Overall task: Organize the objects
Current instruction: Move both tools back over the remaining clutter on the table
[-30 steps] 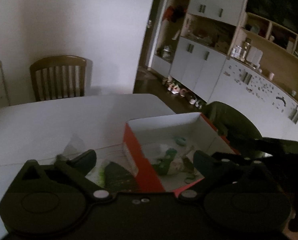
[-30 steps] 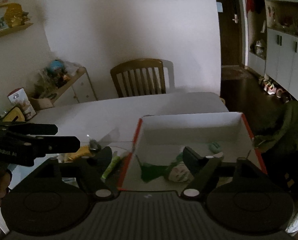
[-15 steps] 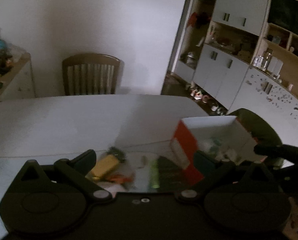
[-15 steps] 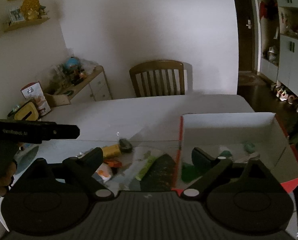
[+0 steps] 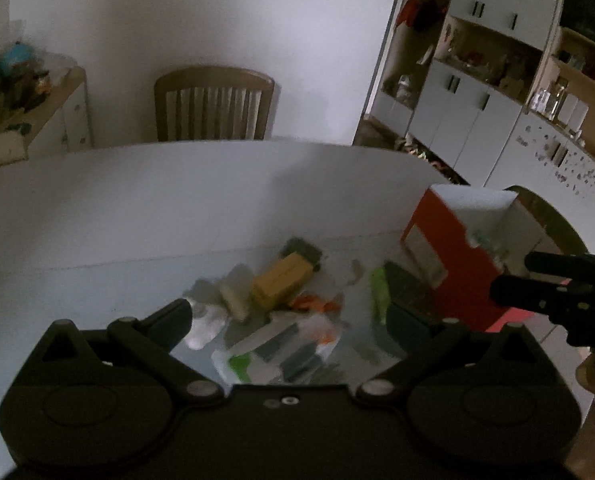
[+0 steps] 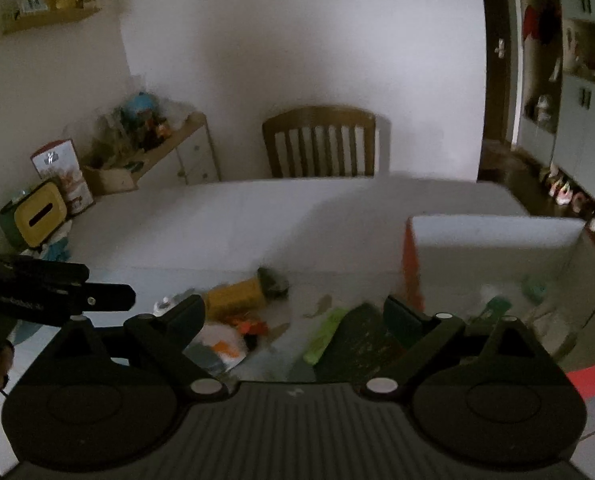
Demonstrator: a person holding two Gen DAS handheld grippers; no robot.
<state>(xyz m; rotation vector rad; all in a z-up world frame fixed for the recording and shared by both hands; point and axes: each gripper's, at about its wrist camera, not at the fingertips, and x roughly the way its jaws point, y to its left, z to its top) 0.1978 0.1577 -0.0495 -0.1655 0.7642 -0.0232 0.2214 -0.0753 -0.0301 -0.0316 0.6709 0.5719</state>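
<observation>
Cardboard box [image 6: 493, 236], red outside, white inside.

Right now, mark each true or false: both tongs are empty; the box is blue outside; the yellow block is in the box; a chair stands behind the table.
1. Both tongs are empty: true; left tongs and right tongs are open, gripping nothing.
2. Box is blue outside: false, red.
3. Yellow block is in the box: false, it lies on the table beside it.
4. A chair stands behind the table: true.
</observation>
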